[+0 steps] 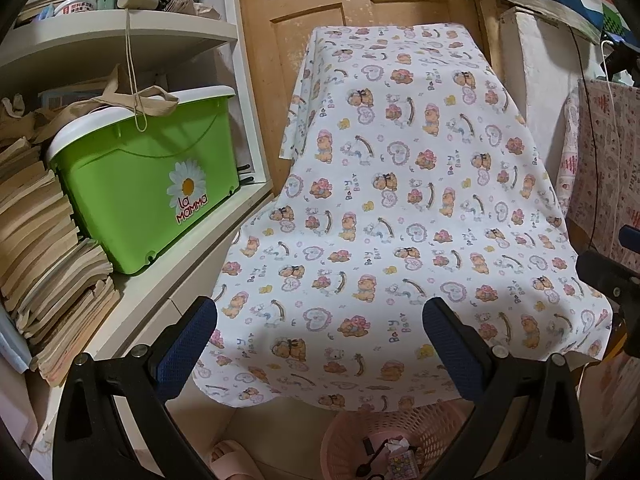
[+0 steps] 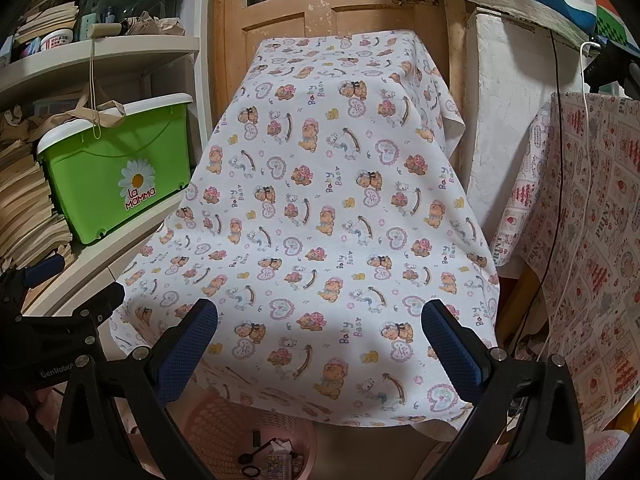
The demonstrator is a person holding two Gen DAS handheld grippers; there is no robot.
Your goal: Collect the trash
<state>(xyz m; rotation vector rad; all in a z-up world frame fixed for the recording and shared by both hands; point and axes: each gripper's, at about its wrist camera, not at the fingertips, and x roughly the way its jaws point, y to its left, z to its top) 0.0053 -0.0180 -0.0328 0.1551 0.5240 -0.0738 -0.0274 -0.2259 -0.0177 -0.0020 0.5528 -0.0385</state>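
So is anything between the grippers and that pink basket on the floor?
Partly. The bear-print cloth hangs over the table edge above the pink basket, covering its far side. Its near opening shows trash inside, unobstructed below the open left gripper and right gripper.

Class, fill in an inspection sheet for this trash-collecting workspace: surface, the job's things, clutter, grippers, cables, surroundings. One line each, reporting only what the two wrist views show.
Surface: table under a bear-print cloth; nothing seen lying on it.
Job's things: pink mesh basket on the floor under the table's near edge, with small items inside, including what looks like crumpled tissue; no loose trash seen.
Clutter: green bin and stacked papers on the shelves to the left.
Grippers: left gripper and right gripper both open, holding nothing, above the table's near end.
Cables: black cable and white cable hang at the right.
Surroundings: wooden door behind the table; patterned cloth draped at the right.
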